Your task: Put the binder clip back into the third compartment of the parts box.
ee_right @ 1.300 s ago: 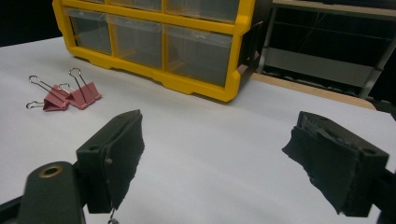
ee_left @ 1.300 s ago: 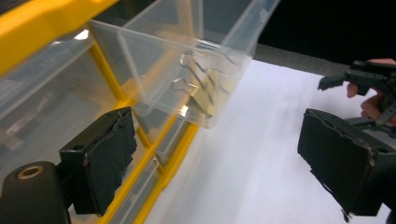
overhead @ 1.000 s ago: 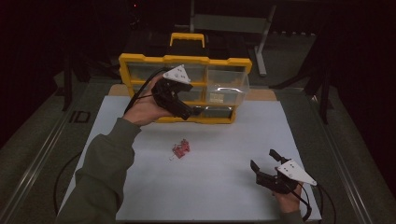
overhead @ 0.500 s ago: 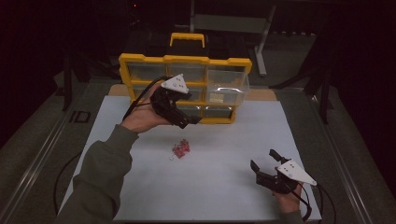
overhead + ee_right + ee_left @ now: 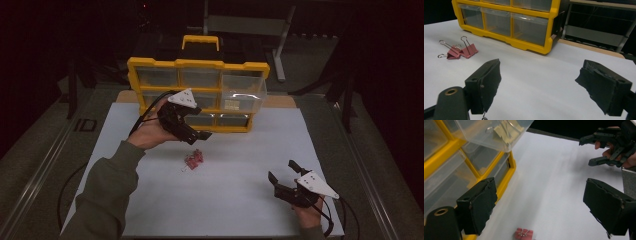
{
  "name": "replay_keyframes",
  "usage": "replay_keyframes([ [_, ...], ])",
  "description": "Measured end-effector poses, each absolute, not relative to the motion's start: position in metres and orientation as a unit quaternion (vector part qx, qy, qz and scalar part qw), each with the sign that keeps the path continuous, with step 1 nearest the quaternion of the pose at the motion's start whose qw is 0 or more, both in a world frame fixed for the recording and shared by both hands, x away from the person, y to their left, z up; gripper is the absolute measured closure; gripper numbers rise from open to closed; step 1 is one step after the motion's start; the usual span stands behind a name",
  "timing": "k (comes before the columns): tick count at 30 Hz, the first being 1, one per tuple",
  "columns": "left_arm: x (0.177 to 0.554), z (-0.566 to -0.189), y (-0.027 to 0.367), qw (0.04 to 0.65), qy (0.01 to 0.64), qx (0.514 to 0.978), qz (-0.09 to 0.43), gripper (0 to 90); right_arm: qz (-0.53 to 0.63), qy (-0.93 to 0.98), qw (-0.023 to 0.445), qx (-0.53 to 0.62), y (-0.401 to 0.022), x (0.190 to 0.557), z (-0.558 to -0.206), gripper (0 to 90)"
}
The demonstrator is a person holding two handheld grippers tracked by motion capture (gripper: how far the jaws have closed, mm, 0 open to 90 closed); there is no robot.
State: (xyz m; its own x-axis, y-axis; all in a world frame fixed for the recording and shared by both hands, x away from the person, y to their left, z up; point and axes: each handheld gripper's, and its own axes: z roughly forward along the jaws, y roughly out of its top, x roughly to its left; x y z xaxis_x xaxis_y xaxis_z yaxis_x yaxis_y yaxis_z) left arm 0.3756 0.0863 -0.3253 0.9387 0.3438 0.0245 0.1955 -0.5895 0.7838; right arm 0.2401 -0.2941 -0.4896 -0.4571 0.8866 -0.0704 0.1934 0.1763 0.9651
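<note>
The left gripper point(image 5: 202, 135) is coming down from in front of the yellow organizer point(image 5: 197, 64) toward the pink binder clips point(image 5: 194, 159), and its jaws are standing wide apart with nothing between them. The clips are lying on the white mat point(image 5: 230, 200), just below this gripper. One clear drawer point(image 5: 243, 95) is standing pulled out. The right gripper point(image 5: 281, 181) is resting near the front edge, jaws apart and empty. Probably a pick of the clips is coming next

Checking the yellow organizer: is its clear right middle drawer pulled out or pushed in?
Pulled out: the clear right middle drawer juts forward past the yellow organizer's frame, overhanging the lower drawers.
</note>
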Motion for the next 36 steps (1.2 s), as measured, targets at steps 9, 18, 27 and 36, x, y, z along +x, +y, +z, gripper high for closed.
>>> replay_keyframes([
  [9, 0.374, -0.336, 0.093, 0.423, 0.159, 0.888, 0.083, 11.8, 0.507, 0.687, 0.341, 0.393, -0.294, 0.24, -0.49, 16.3],
  [18, 0.372, -0.346, 0.097, 0.41, 0.165, 0.893, 0.085, 11.8, 0.507, 0.687, 0.342, 0.393, -0.294, 0.24, -0.49, 16.3],
  [27, 0.371, -0.361, 0.098, 0.399, 0.174, 0.896, 0.081, 11.7, 0.507, 0.687, 0.341, 0.394, -0.294, 0.24, -0.49, 16.3],
  [36, 0.369, -0.377, 0.098, 0.381, 0.178, 0.904, 0.074, 11.9, 0.506, 0.688, 0.342, 0.393, -0.294, 0.24, -0.49, 16.3],
])
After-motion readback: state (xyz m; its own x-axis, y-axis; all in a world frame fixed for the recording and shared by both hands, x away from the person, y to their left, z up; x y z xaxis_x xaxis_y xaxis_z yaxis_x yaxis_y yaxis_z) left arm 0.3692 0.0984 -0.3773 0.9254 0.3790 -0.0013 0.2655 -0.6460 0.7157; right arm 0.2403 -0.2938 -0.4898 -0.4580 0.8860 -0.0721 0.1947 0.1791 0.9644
